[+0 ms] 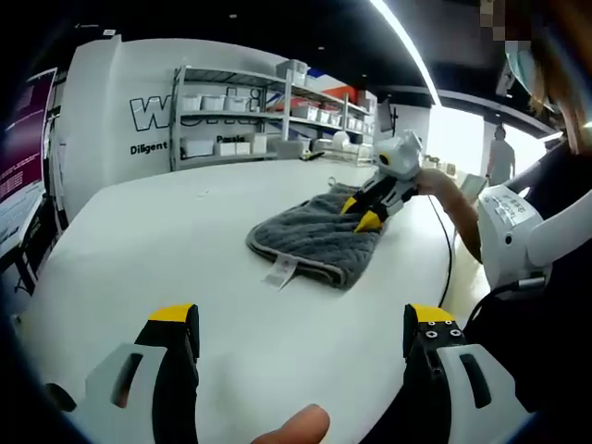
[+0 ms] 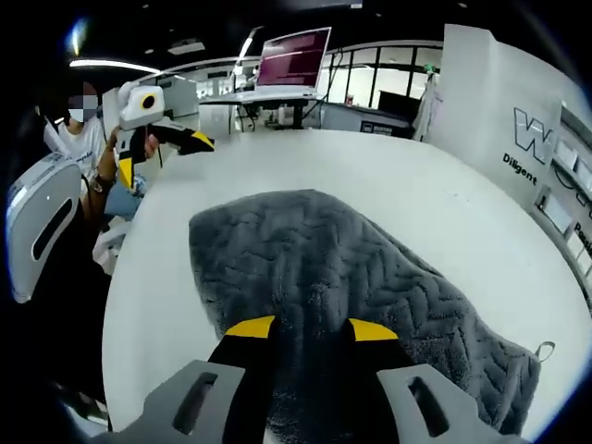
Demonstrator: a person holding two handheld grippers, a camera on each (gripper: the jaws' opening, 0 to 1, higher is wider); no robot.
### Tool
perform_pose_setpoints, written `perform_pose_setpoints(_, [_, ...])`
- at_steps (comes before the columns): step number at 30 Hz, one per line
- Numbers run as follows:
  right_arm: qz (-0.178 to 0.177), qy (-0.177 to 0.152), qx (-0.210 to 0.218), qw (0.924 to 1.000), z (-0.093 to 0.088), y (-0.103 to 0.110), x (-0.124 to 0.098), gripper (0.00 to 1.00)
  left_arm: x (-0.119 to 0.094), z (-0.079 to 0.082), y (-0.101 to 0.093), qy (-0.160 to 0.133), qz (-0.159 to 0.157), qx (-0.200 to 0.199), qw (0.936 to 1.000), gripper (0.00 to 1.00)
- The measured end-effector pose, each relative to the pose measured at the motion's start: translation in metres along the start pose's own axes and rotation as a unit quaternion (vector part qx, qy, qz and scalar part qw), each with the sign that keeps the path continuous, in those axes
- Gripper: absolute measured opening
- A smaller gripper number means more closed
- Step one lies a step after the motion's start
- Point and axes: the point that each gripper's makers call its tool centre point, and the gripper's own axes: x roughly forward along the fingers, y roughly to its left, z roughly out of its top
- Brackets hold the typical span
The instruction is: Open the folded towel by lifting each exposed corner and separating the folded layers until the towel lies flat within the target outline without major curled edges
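towel (image 2: 351,277): dark grey, herringbone | table (image 1: 166,250): white | gripper (image 2: 311,329) tips: yellow

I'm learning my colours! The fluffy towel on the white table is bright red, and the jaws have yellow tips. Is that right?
Nearly. The towel is dark grey, not red; the right gripper view shows it close up, lying folded on the white table. The jaws do have yellow tips, as on the left gripper and the right gripper.

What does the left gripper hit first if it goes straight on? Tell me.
Probably the towel: the left gripper, jaws apart, points across bare table towards it, where the right gripper rests. Depth is unclear.
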Motion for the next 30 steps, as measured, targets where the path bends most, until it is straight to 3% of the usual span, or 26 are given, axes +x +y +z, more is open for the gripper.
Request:
perform_pose_setpoints(16, [-0.004, -0.010, 0.004, 0.9999, 0.014, -0.021, 0.020, 0.18, 0.001, -0.004, 0.002, 0.002, 0.001, -0.004, 1.0000, 0.90])
perform_pose_setpoints(30, [0.015, 0.033, -0.039, 0.9986, 0.031, -0.045, 0.042, 0.18, -0.002, -0.006, 0.005, 0.003, 0.006, -0.006, 1.0000, 0.90])
